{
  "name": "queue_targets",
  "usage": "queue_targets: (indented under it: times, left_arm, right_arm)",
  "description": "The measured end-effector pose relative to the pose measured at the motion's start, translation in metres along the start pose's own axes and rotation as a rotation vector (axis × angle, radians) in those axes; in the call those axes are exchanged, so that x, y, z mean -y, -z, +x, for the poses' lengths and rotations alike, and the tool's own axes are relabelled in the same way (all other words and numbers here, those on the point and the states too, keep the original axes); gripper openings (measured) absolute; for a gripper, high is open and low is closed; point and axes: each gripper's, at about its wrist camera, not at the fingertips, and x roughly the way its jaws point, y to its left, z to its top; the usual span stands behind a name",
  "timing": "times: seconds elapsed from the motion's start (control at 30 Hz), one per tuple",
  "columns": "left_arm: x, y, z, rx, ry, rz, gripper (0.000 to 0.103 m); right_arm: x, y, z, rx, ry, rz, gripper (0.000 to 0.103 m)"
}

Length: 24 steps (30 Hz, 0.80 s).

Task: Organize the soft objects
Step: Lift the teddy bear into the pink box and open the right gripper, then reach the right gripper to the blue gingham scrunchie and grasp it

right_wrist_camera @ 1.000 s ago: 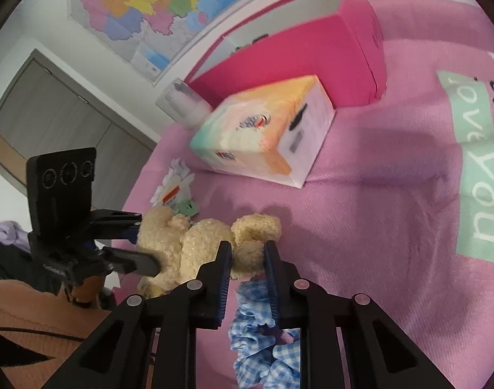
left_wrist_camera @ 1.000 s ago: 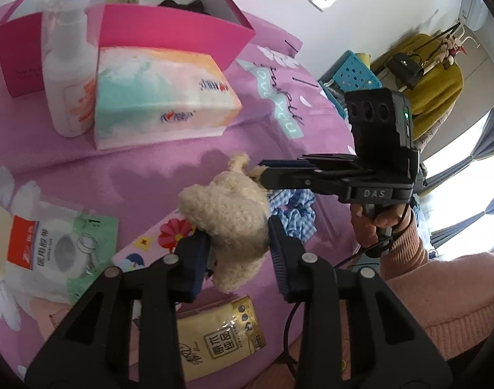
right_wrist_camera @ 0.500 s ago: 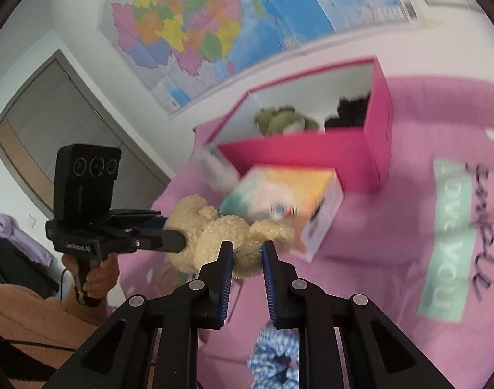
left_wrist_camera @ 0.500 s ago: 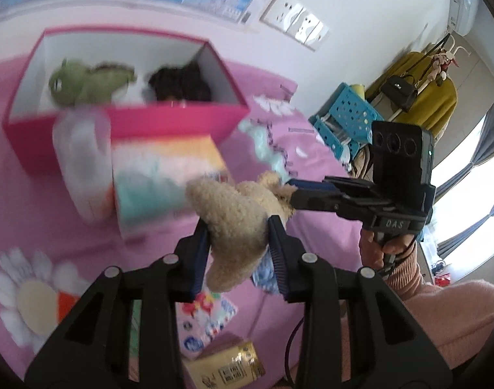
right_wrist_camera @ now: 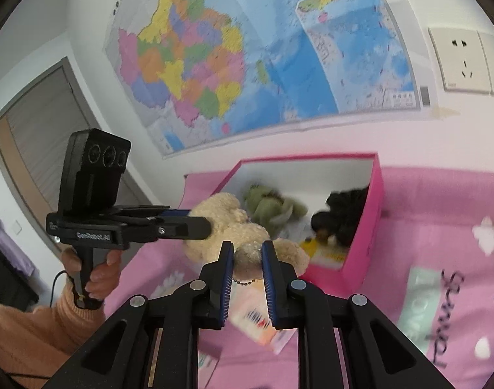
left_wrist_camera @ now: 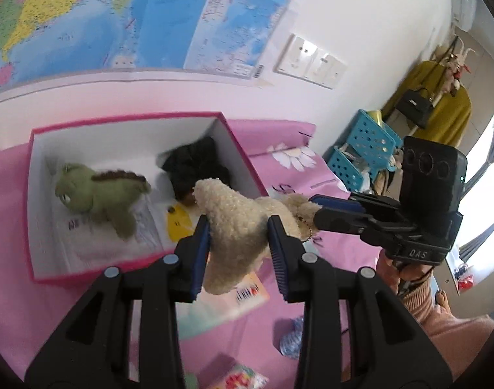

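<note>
Left wrist view: the left gripper (left_wrist_camera: 238, 249) has its fingers clamped on the cream teddy bear (left_wrist_camera: 237, 223), which hangs in the air just in front of the pink box (left_wrist_camera: 243, 159). The right gripper (left_wrist_camera: 315, 210) comes from the right and its fingers press on the other end of the bear. Inside the box lie a green dinosaur plush (left_wrist_camera: 97, 194) and a black fluffy thing (left_wrist_camera: 195, 171). A pink sheet (left_wrist_camera: 289, 168) lies under the box.

Right wrist view: the right gripper (right_wrist_camera: 247, 262) has its fingers closed on the teddy bear (right_wrist_camera: 247, 243), with the left gripper (right_wrist_camera: 198, 223) holding the bear from the left. The pink box (right_wrist_camera: 367, 236) stands behind the bear, open, below a wall map (right_wrist_camera: 247, 48)
</note>
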Motion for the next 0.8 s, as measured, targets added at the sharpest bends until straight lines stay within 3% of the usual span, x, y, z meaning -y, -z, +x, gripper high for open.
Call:
queue_targets:
  times: [0.43,0.5,0.63,0.8]
  left_arm:
    - [-0.03,-0.025,0.051,-0.097,-0.164,-0.03,0.038]
    - [-0.032,-0.025,0.054,-0.106,-0.189,-0.035,0.045]
    - [-0.029,-0.022,0.048,-0.085,-0.204,-0.028,0.048]
    - [-0.02,-0.017,0.036,-0.052,-0.206,0.01,0.048]
  right_arm:
    - [0.032,-0.02,0.053,-0.042,0.139,0.004,0.017]
    - [0.029,-0.018,0.059,-0.047,0.2,-0.042,0.02]
    - [0.021,-0.013,0.065,-0.06,0.271,-0.08,0.03]
    - [0.024,-0.011,0.061,-0.063,0.274,-0.068,0.03]
